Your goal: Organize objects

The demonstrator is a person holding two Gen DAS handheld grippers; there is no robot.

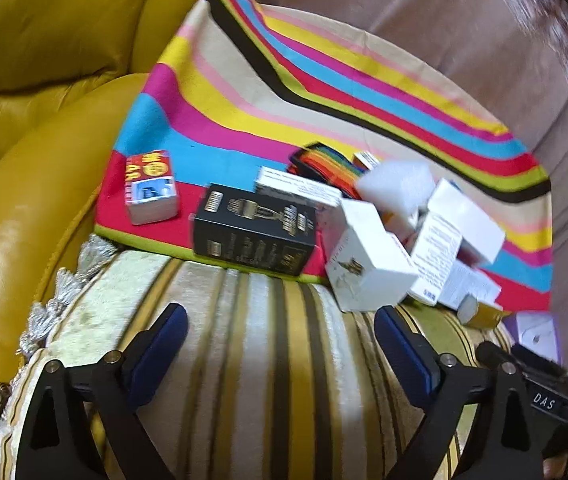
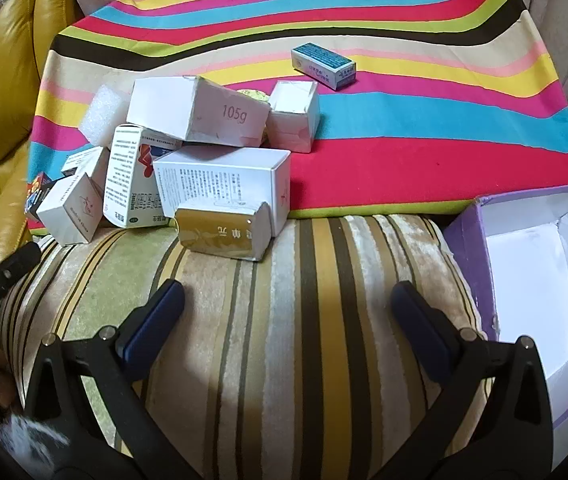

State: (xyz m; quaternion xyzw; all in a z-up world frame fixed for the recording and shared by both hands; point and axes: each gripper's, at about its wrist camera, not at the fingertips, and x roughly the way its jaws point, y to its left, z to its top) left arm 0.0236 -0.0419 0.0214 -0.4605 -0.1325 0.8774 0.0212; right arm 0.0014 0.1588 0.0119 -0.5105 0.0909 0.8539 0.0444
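Boxes (image 2: 220, 184) piled, one purple tray (image 2: 524, 264)

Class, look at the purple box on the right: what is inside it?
The purple box shows only its white lining; nothing lies inside. Its near corner runs out of view.

**A striped cloth on a cushioned seat**

A bright striped cloth (image 2: 364, 152) covers the middle of the scene. Just in front of it lies a plush cushion (image 2: 284, 320) with gold, brown and cream stripes and a tasselled fringe (image 1: 44, 312) at its left edge. Left of the cloth stands a mustard-yellow leather armchair (image 1: 44, 120). Behind the cloth rises pinkish-brown upholstery (image 1: 404, 20). The light is soft and even.
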